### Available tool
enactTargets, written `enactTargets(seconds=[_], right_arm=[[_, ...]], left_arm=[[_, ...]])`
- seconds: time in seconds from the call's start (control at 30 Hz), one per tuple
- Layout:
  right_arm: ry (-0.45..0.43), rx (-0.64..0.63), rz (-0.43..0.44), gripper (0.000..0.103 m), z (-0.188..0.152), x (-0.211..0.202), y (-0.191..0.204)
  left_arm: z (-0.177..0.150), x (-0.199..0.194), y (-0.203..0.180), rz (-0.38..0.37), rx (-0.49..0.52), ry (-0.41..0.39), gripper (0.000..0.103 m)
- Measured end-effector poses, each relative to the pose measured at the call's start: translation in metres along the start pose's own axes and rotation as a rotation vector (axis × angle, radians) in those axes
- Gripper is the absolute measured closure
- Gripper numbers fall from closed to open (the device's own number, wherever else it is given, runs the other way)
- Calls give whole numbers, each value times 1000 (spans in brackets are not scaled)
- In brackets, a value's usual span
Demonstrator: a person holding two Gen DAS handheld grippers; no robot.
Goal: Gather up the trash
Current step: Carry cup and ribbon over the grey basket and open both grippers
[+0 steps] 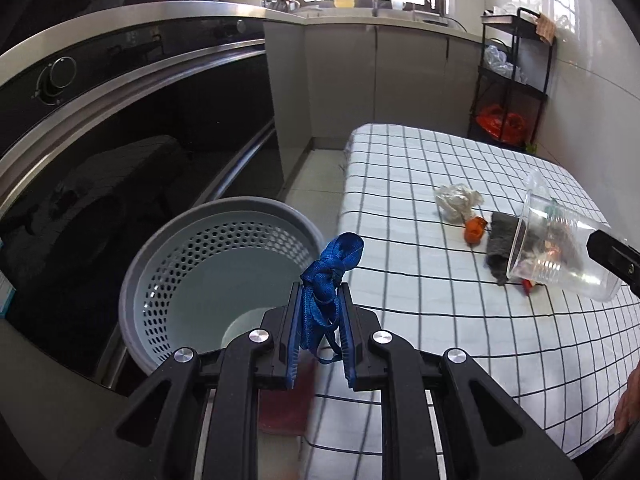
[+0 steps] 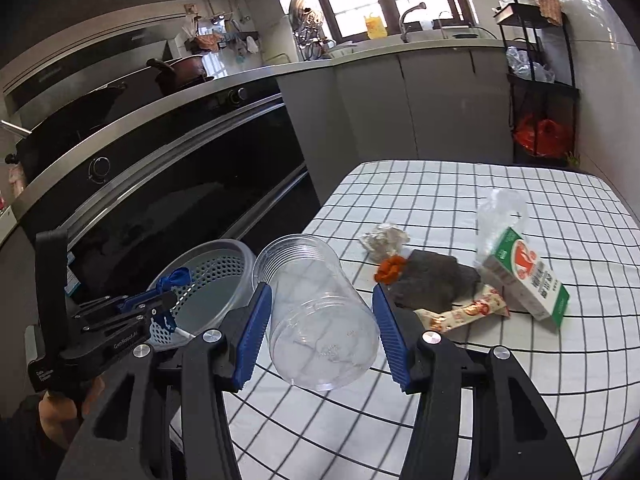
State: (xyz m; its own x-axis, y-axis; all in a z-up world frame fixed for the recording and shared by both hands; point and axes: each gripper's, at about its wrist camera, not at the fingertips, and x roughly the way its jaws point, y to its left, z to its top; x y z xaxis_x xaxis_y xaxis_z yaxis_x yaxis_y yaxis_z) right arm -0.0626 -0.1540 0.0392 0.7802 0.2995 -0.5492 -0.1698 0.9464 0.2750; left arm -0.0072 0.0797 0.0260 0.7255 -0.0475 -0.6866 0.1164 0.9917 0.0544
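From the left wrist, my left tongs (image 1: 320, 300) pinch a knotted blue strap (image 1: 330, 276), limp and light, just over the grey basket (image 1: 160, 256) at left. From the right wrist, my right tongs (image 2: 320, 304) clamp a clear plastic cup (image 2: 316, 312), thin and crushable, best gripped mid-wall, above the near tabletop (image 2: 520, 380).

"GenRobot.AI" is printed in white on the left gripper (image 2: 168, 301) body. Print on the green-and-white carton (image 2: 528, 276), near the table's right edge, is not legible.
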Motion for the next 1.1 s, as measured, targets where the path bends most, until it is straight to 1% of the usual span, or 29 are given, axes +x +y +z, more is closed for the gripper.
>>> enactTargets(seconds=[0.2,0.37,0.47,0.6,0.73,1.1], right_arm=[[32,-34,66,52,8,42,50],[68,-80,105,52,11,79,85],[91,-104,121,52,11,101,100],[116,-122,140,52,11,126,115],[139,-128,149,52,8,144,125],[194,-145,136,52,2,176,139]], left_arm=[[8,12,51,50,-67,-6,86],[3,30,84,66,-118,37,86],[0,41,94,81,-119,57,85],[0,49,108,97,-133,61,85],[-2,59,118,96,-152,83,85],[-8,79,131,86,-177,141,83]])
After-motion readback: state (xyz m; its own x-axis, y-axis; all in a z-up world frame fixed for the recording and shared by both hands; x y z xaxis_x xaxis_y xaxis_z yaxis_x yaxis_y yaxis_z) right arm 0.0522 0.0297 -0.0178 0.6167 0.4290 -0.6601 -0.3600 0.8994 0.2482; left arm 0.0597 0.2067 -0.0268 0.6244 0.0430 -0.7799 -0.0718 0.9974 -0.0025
